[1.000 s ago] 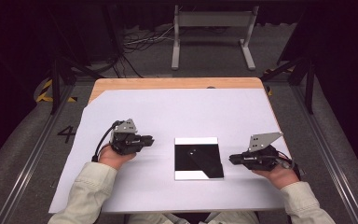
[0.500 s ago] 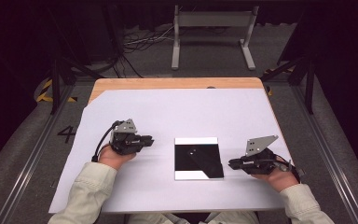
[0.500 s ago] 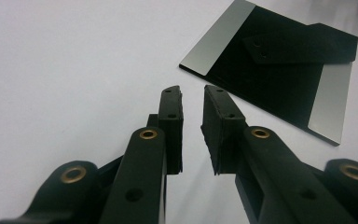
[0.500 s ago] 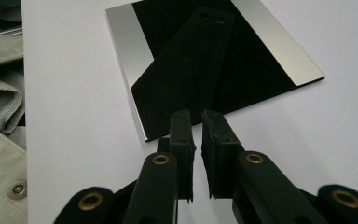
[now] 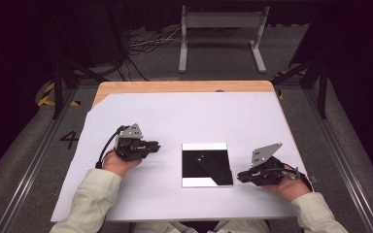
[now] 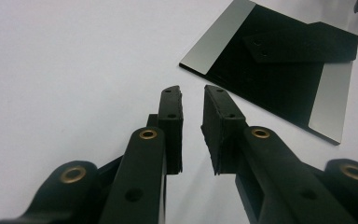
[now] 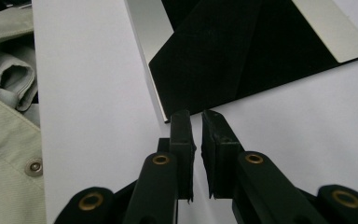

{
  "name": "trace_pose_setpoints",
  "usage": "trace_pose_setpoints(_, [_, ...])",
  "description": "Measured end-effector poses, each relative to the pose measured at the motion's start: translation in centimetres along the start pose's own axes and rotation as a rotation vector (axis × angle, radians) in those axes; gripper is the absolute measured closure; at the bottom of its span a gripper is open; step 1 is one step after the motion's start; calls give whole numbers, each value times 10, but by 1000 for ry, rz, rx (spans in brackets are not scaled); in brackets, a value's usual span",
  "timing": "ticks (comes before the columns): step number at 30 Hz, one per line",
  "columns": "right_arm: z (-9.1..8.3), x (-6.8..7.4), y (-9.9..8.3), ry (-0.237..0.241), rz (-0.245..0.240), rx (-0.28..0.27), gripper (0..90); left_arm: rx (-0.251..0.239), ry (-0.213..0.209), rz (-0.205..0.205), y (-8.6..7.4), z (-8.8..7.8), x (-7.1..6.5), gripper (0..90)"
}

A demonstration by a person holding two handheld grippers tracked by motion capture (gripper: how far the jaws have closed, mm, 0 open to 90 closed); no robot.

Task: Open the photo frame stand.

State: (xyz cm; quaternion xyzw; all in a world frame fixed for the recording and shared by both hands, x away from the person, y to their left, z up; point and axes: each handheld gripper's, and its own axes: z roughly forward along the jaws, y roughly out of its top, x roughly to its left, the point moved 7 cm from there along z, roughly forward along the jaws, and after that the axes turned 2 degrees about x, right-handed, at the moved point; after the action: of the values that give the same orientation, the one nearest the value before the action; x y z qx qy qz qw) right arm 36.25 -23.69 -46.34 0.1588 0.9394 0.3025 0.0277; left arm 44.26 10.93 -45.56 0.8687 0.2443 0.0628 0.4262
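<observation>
A glossy square plate (image 5: pixel 206 164), black with pale strips, lies flat on the white sheet between my hands. My left gripper (image 5: pixel 156 144) rests on the sheet to the plate's left and points at it. In the left gripper view its jaws (image 6: pixel 191 93) stand a little apart with nothing between them, and the plate (image 6: pixel 279 79) lies beyond. My right gripper (image 5: pixel 240 177) sits just off the plate's near right corner. In the right gripper view its jaws (image 7: pixel 196 116) are all but together and hold nothing, tips just short of the plate's (image 7: pixel 242 51) edge.
The white sheet (image 5: pixel 199 116) covers most of a wooden table (image 5: pixel 175 86). A metal stand (image 5: pixel 222 29) and cables (image 5: pixel 145 46) lie on the floor beyond it. My pale sleeve (image 7: pixel 4 140) fills the left of the right gripper view.
My right gripper has slid a little toward me and now lies nearer the plate's near corner. The left gripper and the plate have not moved.
</observation>
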Motion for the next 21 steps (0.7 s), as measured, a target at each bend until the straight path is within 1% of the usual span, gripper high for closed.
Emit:
trace_pose_setpoints(6, [4,2,-2,22,6,31,824,-1,-1,-1,0,1,1,772])
trace_pose_setpoints(11, [6,3,-3,33,9,50,824,5,-4,-2,-1,1,0,770])
trace_pose_setpoints(13, [6,3,-4,38,5,62,824,5,-3,0,-1,1,0,768])
trace_pose_setpoints(16, [8,3,-5,42,15,75,819,3,0,0,-1,1,1,767])
trace_pose_setpoints(19, [9,4,-4,52,10,85,819,0,5,-1,-1,1,1,760])
trace_pose_setpoints(21, [10,5,-4,50,14,91,820,0,5,-6,-1,1,1,757])
